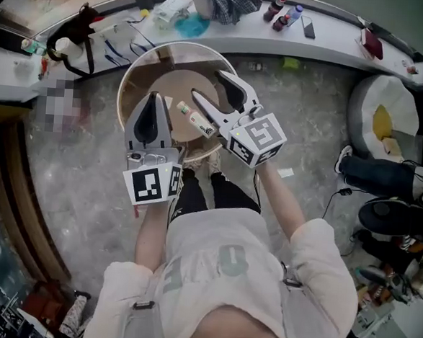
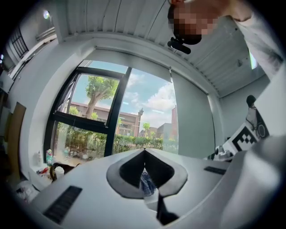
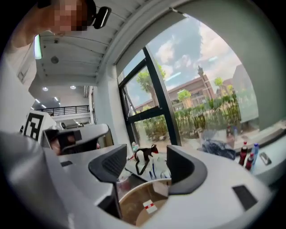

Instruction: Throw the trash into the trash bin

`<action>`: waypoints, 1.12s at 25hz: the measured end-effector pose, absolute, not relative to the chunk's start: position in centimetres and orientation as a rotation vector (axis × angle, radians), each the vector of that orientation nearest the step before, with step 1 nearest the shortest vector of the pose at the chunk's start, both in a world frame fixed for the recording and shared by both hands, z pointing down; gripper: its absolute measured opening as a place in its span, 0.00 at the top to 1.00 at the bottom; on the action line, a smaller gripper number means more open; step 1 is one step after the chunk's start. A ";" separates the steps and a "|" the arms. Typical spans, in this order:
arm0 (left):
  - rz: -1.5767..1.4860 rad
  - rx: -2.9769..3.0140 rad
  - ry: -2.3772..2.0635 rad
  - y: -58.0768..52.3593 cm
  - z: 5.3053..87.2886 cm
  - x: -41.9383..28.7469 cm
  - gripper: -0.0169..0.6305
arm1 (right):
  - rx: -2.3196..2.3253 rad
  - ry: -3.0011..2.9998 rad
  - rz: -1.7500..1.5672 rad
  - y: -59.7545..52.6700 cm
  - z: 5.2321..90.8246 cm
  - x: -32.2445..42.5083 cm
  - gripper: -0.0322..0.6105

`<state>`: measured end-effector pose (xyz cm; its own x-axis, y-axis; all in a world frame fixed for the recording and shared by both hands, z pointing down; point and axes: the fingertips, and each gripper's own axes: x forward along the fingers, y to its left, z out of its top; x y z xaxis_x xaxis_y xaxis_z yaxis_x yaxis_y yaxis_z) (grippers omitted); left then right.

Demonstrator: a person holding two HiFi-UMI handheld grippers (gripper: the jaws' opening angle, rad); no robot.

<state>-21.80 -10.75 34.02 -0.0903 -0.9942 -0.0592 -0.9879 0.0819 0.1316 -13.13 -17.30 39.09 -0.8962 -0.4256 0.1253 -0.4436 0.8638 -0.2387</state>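
Left tongs (image 2: 144,152) up front, pinched together, nothing in them. Right tongs (image 3: 146,156) spread wide, empty, poised over trash bin (image 1: 135,69). And look: trash (image 1: 195,120), small white packet, already inside rim, between both tongs. Dropping or landed, cannot tell. Looks like job nearly done. Left to do, probably: confirm settled in bin, pull away. White scrap (image 1: 285,173) on floor (image 1: 87,185), perhaps next.

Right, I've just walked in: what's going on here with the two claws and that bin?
A person holds a claw in each hand over a round trash bin. The right claw is open with nothing between its jaws. A small packet of trash shows within the bin's opening, free of both claws. The left claw is shut and empty. A cluttered counter runs behind the bin.
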 end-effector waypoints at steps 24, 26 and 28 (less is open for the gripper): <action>-0.007 1.738 -2.330 -2.7 51.2 -28.8 0.96 | 0.449 -1.930 0.543 -6.8 85.9 -7.2 0.55; -0.013 1.749 -2.342 -2.9 50.2 -29.2 0.96 | 0.455 -1.949 0.523 -7.6 85.0 -7.9 0.56; -0.022 1.759 -2.361 -3.0 48.7 -29.6 0.96 | 0.470 -1.968 0.515 -8.6 83.4 -8.8 0.56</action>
